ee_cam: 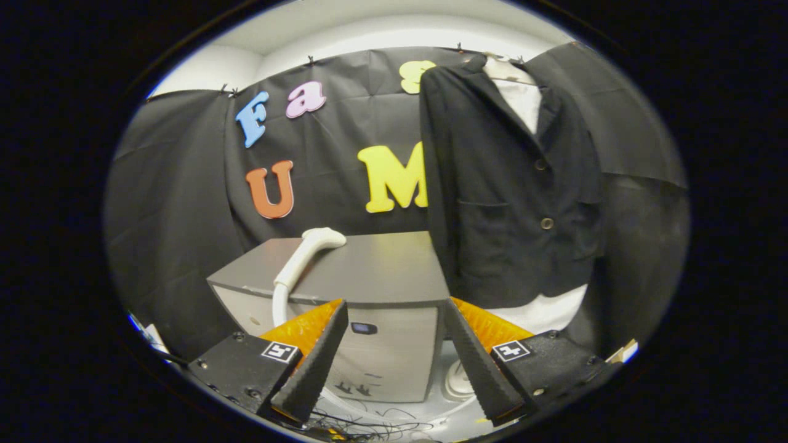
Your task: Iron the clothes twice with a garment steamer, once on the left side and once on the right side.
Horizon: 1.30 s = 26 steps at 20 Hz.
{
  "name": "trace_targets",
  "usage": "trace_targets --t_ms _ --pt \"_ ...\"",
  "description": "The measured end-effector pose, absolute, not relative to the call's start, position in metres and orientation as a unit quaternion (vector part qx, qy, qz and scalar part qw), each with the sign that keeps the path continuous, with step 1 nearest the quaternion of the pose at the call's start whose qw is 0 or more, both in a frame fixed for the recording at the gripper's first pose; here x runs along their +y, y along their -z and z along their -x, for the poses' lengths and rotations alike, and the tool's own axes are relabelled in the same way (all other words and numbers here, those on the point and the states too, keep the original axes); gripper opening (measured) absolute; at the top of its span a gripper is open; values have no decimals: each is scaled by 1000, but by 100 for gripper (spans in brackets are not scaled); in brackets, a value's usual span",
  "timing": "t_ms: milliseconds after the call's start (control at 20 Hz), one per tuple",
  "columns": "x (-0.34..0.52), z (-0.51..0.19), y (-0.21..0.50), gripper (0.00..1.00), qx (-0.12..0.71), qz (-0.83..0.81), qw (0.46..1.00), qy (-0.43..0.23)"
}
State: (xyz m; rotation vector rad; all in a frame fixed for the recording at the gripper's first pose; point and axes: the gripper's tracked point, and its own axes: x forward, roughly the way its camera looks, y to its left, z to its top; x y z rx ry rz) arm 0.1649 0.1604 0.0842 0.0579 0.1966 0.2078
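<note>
Here claw (394, 314) open, empty; steamer head (308, 252) beyond left finger atop box (381, 271).

One jacket (511, 184) (two buttons), one steamer (305, 252), one box (369, 289)

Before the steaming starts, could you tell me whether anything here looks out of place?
Nothing stands out. The steamer head rests on the grey box, the black jacket hangs straight, and the gripper has its jaws open, holding nothing.
</note>
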Motion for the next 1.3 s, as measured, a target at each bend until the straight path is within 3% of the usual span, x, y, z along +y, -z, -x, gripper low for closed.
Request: trace_targets --t_ms 550,600,1000,1300 --pt "328 -268 -80 92 150 35 966 -208" --pt "336 -274 -75 87 155 38 964 -212" --pt "363 -300 -47 75 213 51 957 -189" --pt "368 -299 -52 49 245 -19 951 -189"
